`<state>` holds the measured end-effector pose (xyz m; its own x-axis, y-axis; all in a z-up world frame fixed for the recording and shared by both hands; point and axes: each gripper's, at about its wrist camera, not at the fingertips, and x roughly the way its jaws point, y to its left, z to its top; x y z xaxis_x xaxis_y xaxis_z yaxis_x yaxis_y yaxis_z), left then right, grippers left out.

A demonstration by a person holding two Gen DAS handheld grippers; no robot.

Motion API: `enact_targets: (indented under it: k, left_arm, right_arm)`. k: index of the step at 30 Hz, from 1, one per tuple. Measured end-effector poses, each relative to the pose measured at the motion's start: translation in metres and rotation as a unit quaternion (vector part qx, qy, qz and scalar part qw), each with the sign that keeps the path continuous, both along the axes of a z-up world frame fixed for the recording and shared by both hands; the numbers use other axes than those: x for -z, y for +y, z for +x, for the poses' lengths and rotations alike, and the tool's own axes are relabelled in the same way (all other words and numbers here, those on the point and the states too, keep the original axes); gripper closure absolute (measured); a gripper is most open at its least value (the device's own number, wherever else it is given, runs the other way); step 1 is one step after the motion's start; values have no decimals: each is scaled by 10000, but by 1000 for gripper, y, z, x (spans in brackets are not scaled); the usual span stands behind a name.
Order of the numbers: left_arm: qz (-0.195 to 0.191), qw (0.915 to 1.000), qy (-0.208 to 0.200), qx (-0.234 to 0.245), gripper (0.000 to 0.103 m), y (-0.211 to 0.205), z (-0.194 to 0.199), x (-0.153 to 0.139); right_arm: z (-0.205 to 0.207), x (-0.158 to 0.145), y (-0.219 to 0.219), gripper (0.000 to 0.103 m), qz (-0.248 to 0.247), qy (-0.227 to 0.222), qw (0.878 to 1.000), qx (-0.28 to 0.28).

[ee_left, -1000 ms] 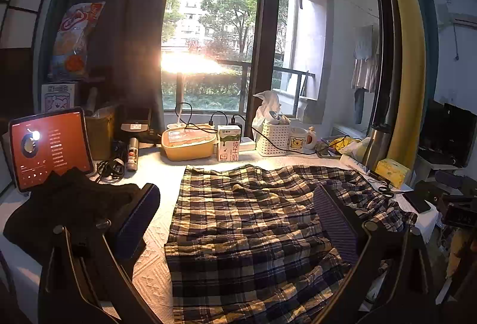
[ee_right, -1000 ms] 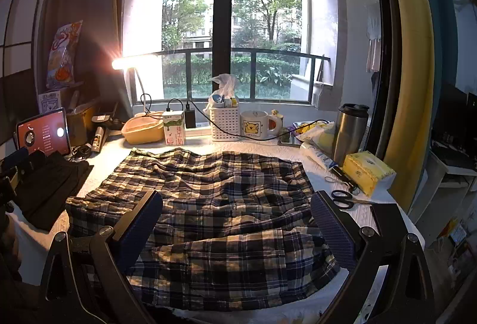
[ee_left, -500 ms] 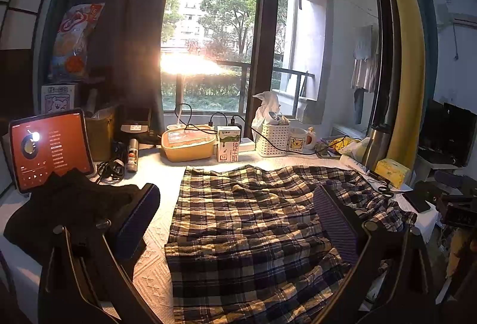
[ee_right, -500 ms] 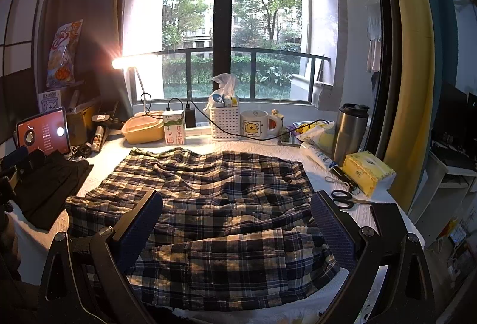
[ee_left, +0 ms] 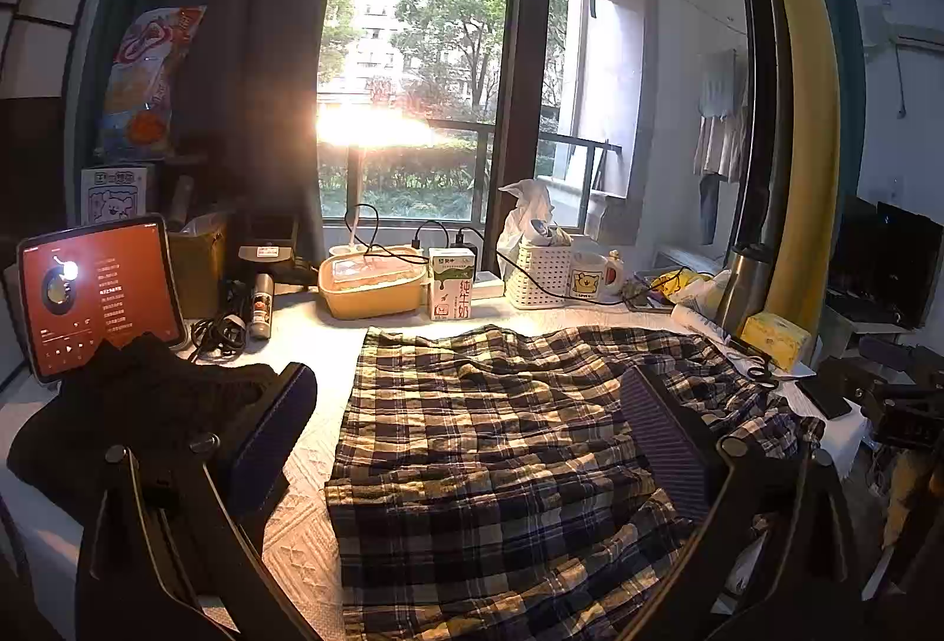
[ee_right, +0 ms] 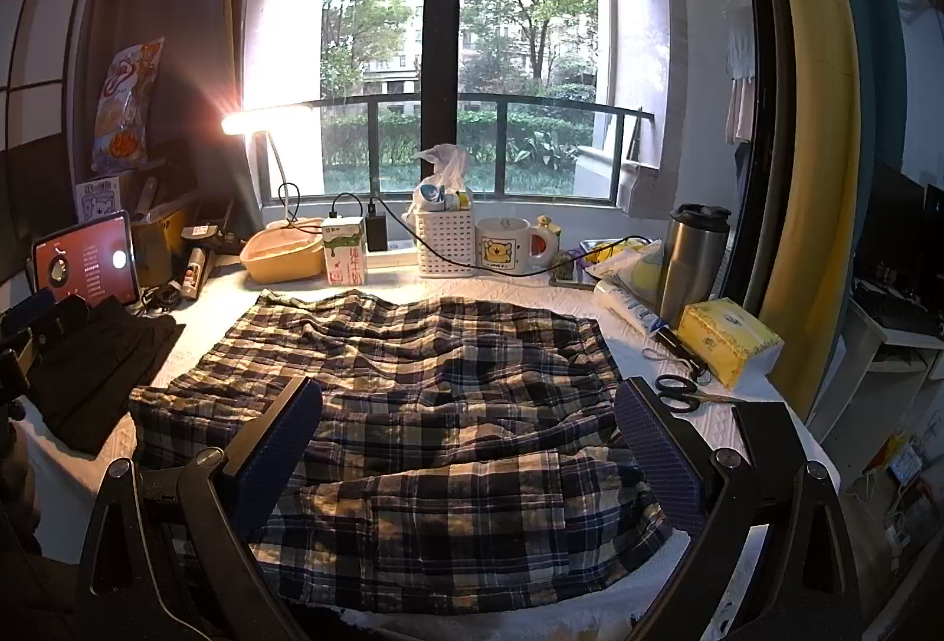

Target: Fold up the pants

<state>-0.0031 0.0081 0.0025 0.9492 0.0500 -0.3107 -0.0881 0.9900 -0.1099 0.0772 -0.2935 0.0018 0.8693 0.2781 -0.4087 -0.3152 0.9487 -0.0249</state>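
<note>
While the plaid pants (ee_right: 436, 417) are spread, wrinkled, across the white-covered surface (ee_right: 507, 290) in the middle of both frames, nothing is gripped by either claw. The left claw (ee_left: 472, 434) is held wide open at the lower edge of its frame, above the pants' left edge. The right claw (ee_right: 469, 440) is likewise spread wide over the near part of the pants. A black garment (ee_left: 135, 422) is seen at lower left, scissors (ee_right: 678, 390) at right.

Pants (ee_right: 425, 405) mid-table (ee_right: 224, 298); garment (ee_right: 88, 369) and tablet (ee_right: 85, 263) left, scissors (ee_right: 678, 393) and tissues (ee_right: 728, 340) right, basket (ee_right: 445, 239) behind.
</note>
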Motion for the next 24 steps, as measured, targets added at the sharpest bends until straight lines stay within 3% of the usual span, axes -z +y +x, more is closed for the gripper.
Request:
enact_targets:
  k: [16, 21, 24]
  left_arm:
    - [64, 10000, 43, 51, 2, 0, 1, -1]
    - [251, 9993, 246, 98, 2, 8, 21, 1]
    - [331, 9975, 602, 141, 2, 19, 49, 11]
  right_arm:
    - [1, 2, 2, 3, -98, -57, 9999, 20]
    - [18, 8, 1, 3, -453, -127, 9989, 52]
    - [36, 12, -5, 3, -547, -31, 9985, 15]
